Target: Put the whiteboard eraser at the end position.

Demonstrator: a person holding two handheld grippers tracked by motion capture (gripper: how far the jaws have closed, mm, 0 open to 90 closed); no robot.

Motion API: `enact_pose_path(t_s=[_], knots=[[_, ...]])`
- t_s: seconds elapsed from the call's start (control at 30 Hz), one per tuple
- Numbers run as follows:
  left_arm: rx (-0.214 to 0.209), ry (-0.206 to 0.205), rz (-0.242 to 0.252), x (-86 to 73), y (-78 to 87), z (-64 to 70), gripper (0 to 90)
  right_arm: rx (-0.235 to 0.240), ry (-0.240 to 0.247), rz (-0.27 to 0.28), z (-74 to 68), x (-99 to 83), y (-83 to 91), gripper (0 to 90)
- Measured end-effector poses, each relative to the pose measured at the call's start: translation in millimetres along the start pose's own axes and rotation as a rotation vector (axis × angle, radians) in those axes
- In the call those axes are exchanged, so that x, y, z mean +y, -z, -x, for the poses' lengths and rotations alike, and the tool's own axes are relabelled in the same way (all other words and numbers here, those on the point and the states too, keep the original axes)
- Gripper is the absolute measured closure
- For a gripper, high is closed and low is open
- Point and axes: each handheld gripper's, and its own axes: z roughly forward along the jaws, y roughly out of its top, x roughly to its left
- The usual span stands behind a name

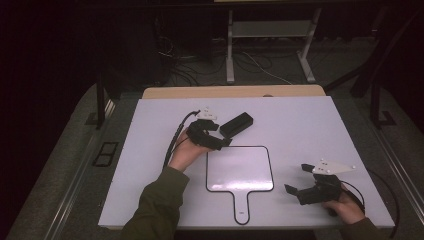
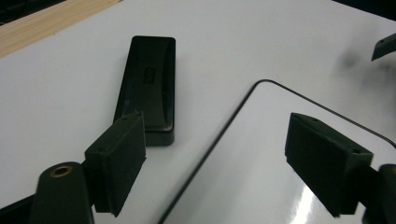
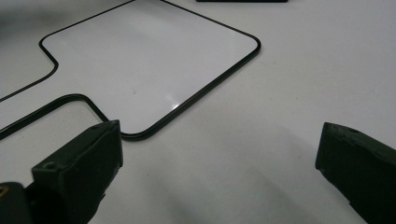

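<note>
A small paddle-shaped whiteboard point(image 1: 240, 169) with a black rim lies flat in the middle of the white table, its handle point(image 1: 242, 207) toward the person. A black rectangular eraser block point(image 1: 236, 124) lies just beyond its far left corner. My left gripper point(image 1: 223, 143) hovers open over that corner, with the eraser point(image 2: 148, 88) ahead of its left jaw and the whiteboard point(image 2: 289, 154) under its right jaw. My right gripper point(image 1: 296, 179) is open to the right of the board, low over the table. The whiteboard point(image 3: 149, 60) lies ahead of my right gripper point(image 3: 219, 172), nothing between its jaws.
The white tabletop point(image 1: 310, 130) has bare room at the right and back. A wooden strip point(image 1: 232, 92) runs along the far edge. Beyond it are desk legs and cables point(image 1: 250, 65) on a dark floor. The other gripper's tip point(image 2: 385, 44) shows far off.
</note>
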Motion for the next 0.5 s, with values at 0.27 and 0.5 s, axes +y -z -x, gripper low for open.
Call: enact_pose_path(t_s=[0.27, 0.5], knots=[[0.017, -0.005, 0.034, -27.6, 19.6, 15.2, 12.9, 0.009, 0.005, 0.011, 0.1, 0.3, 1.9, 0.0], [0.045, -0.014, 0.091, -44.3, 38.5, 28.2, 8.8, 0.011, 0.004, 0.01, 0.6, 0.4, 1.6, 0.0]])
